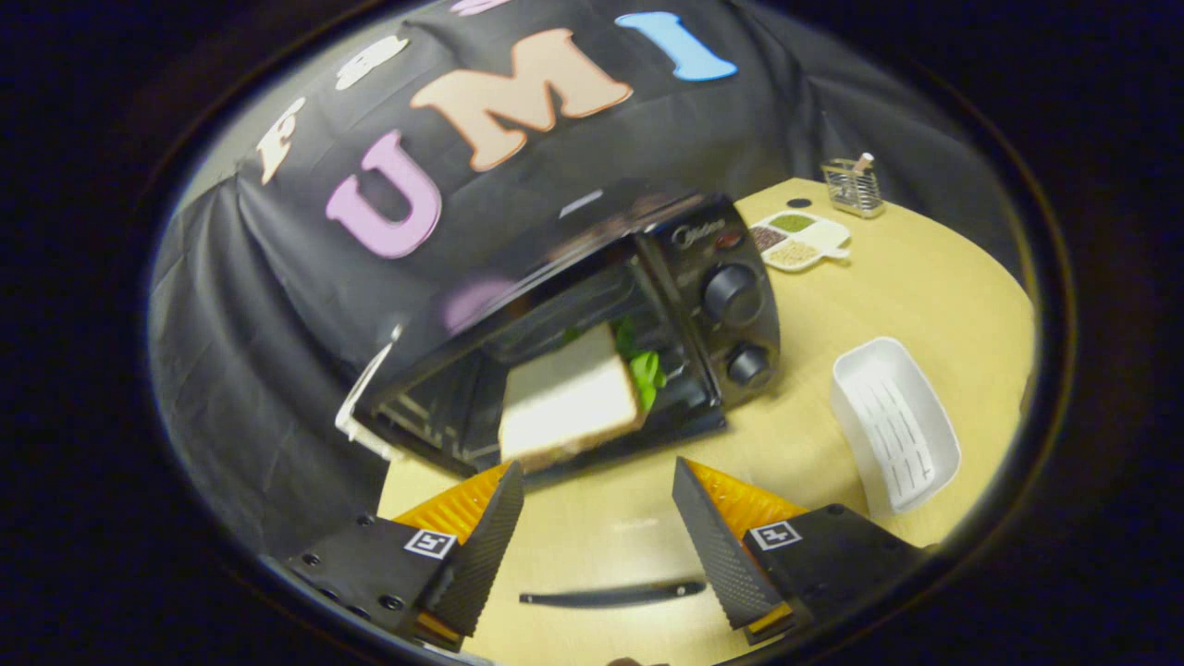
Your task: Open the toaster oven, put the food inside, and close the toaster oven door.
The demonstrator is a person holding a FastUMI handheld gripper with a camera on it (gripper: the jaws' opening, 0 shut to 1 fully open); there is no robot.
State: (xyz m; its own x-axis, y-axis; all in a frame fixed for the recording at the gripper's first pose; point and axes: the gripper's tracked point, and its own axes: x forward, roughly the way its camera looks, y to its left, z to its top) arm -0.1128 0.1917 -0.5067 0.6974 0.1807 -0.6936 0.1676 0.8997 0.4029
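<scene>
Gripper (598,504) fingers apart, empty, above wooden table (925,296); sandwich (569,402) inside toaster oven (592,342) ahead.

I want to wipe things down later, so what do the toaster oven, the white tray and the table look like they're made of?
Toaster oven: glossy black, probably painted metal; it reflects. White tray: matte, likely plastic, ribbed floor. Table: pale wood-look, faint grain. Gripper open.
</scene>
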